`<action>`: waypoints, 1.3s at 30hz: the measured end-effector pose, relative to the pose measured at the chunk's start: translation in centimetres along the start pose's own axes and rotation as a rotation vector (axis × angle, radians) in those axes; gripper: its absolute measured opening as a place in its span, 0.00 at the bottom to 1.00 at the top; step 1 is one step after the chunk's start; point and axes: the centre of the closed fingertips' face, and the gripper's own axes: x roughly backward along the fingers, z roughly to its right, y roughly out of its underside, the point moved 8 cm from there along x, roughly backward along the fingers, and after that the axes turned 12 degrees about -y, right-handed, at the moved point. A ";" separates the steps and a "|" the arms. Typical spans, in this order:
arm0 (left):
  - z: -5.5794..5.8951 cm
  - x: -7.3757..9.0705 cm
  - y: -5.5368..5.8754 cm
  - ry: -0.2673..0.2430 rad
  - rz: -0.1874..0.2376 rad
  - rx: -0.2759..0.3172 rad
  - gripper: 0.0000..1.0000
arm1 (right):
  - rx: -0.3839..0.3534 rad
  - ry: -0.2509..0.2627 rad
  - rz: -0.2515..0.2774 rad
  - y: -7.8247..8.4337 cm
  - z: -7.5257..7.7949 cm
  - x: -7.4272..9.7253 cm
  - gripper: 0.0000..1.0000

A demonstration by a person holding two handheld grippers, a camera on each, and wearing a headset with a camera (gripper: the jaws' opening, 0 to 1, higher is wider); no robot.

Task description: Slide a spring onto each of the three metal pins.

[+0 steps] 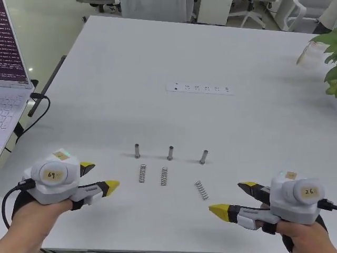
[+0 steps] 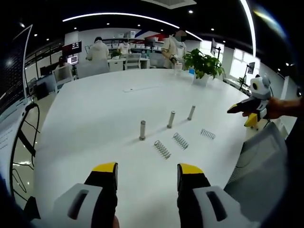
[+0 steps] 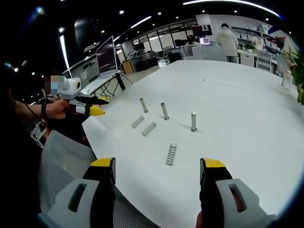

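Observation:
Three short metal pins stand upright in a row on the white table: left pin (image 1: 137, 151), middle pin (image 1: 170, 153), right pin (image 1: 204, 156). In front of them lie three loose springs: left spring (image 1: 142, 173), middle spring (image 1: 164, 176), right spring (image 1: 201, 190). My left gripper (image 1: 100, 177) is open near the table's front left, empty, left of the springs. My right gripper (image 1: 234, 199) is open at the front right, empty, just right of the right spring. The left gripper view has the pins (image 2: 142, 130) and springs (image 2: 162, 149) ahead; the right gripper view has the nearest spring (image 3: 171, 154) between its jaws' lines.
A white power strip (image 1: 200, 88) lies further back on the table. A laptop (image 1: 8, 68) with a black cable (image 1: 39, 108) sits at the left edge. A potted plant (image 1: 329, 58) stands far right. Office chairs and people are beyond the table.

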 end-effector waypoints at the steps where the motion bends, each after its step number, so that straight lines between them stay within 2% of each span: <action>1: 0.0 0.1 0.0 -0.001 0.000 -0.001 0.45 | 0.000 0.000 0.000 0.0 0.0 0.0 0.71; 13: 0.7 0.2 -0.2 0.012 0.005 0.016 0.49 | -0.013 0.006 0.004 0.3 0.1 0.2 0.71; 20: 1.1 0.4 -0.3 0.028 0.011 0.020 0.54 | -0.016 0.004 -0.001 0.6 0.2 0.2 0.71; 26: 0.8 1.0 -0.2 0.023 0.021 0.027 0.58 | -0.018 0.003 -0.003 0.7 0.3 0.2 0.71; 39: 1.2 2.2 1.3 0.013 0.010 0.054 0.62 | -0.011 -0.010 -0.013 0.5 0.2 -0.3 0.71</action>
